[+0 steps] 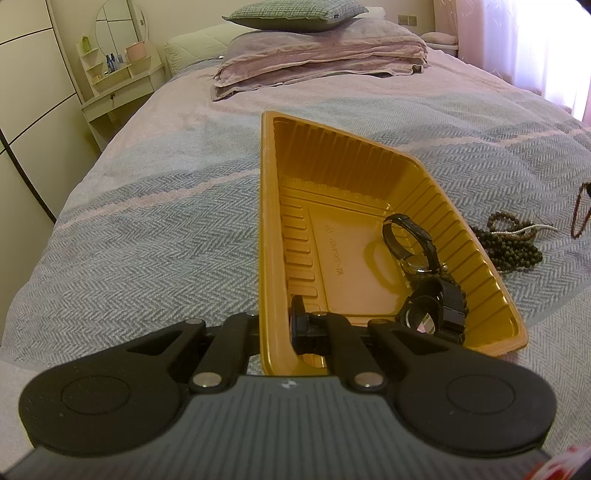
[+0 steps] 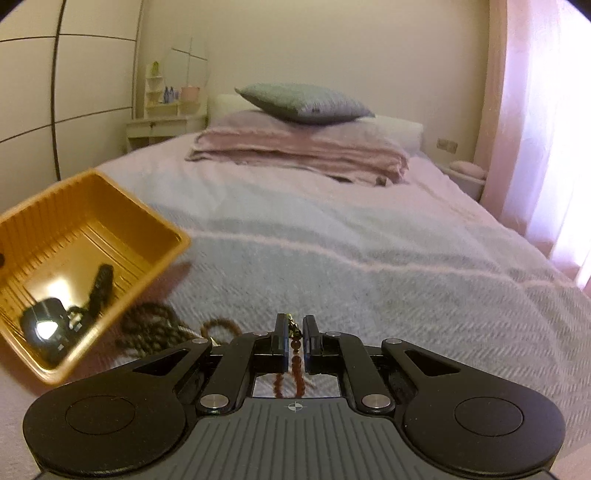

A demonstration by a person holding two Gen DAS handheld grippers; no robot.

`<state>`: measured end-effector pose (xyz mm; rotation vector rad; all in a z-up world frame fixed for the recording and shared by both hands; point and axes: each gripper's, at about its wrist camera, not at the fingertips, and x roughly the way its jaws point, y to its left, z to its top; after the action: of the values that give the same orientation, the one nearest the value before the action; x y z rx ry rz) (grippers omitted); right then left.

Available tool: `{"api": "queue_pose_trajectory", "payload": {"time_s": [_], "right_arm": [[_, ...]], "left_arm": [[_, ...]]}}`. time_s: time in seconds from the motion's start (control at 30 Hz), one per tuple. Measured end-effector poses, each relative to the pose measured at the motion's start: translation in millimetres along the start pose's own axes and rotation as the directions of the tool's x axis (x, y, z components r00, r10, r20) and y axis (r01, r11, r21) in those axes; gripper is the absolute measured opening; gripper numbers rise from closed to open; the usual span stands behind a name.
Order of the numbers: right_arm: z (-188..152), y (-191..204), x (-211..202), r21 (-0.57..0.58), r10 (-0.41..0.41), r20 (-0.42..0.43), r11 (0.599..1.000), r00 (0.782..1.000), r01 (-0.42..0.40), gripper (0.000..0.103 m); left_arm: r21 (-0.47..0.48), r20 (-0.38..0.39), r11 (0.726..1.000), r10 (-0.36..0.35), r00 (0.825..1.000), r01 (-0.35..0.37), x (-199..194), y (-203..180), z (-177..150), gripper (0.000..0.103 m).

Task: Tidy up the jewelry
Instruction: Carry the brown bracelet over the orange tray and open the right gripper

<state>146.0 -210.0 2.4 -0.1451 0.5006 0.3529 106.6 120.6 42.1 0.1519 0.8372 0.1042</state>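
My left gripper (image 1: 275,325) is shut on the near left wall of a gold plastic tray (image 1: 269,206), which it holds tilted on the bed. Two black watches (image 1: 410,243) (image 1: 432,310) lie in the tray's low right corner. My right gripper (image 2: 294,325) is shut on a reddish-brown bead bracelet (image 2: 295,360) that hangs between and below its fingers, above the bedspread. The tray (image 2: 162,236) shows at that view's left. A pile of dark bead strands (image 1: 513,243) (image 2: 155,328) lies on the bed beside the tray, with a brown bead loop (image 2: 221,326) next to it.
The grey herringbone bedspread (image 1: 147,229) spreads all around. A folded pink blanket (image 1: 321,59) with a grey pillow (image 1: 295,14) sits at the head of the bed. A white vanity (image 1: 118,74) stands far left, a pink curtain (image 2: 546,147) on the right.
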Motion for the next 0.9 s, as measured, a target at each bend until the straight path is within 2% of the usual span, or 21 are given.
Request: {"api": "queue_pose_trajectory", "payload": {"time_s": [0.13, 0.3, 0.4, 0.57, 0.73, 0.9], "right_arm": [[12.3, 12.5, -7.2, -0.011, 0.046, 0.03, 0.999, 0.998, -0.045, 0.007], [30.7, 42.7, -8.3, -0.027, 0.152, 0.061, 0.988, 0.986, -0.151, 0.007], [43.5, 67.2, -4.6, -0.02, 0.244, 0.076, 0.97, 0.967, -0.243, 0.007], [59.7, 108.8, 3.7, -0.054, 0.355, 0.086, 0.935, 0.931, -0.352, 0.007], [61.9, 138.9, 20.9, -0.078, 0.411, 0.054, 0.911, 0.91, -0.406, 0.007], [56.1, 151.7, 34.5, -0.078, 0.428, 0.022, 0.902, 0.904, -0.425, 0.007]], "left_arm": [[0.0, 0.0, 1.0, -0.001, 1.0, 0.001, 0.2, 0.0, -0.1, 0.004], [-0.003, 0.0, 1.0, -0.003, 1.0, 0.003, 0.7, 0.7, -0.4, 0.004], [-0.004, -0.001, 1.0, -0.005, 1.0, 0.005, 1.3, 0.8, -0.8, 0.004], [-0.006, 0.001, 1.0, -0.006, 1.0, 0.006, 1.2, 0.6, -0.7, 0.004], [-0.007, 0.004, 1.0, -0.008, 1.0, 0.008, 0.7, 0.7, -1.1, 0.004], [-0.007, 0.005, 1.0, -0.009, 1.0, 0.009, 0.0, 1.1, -1.0, 0.004]]}}
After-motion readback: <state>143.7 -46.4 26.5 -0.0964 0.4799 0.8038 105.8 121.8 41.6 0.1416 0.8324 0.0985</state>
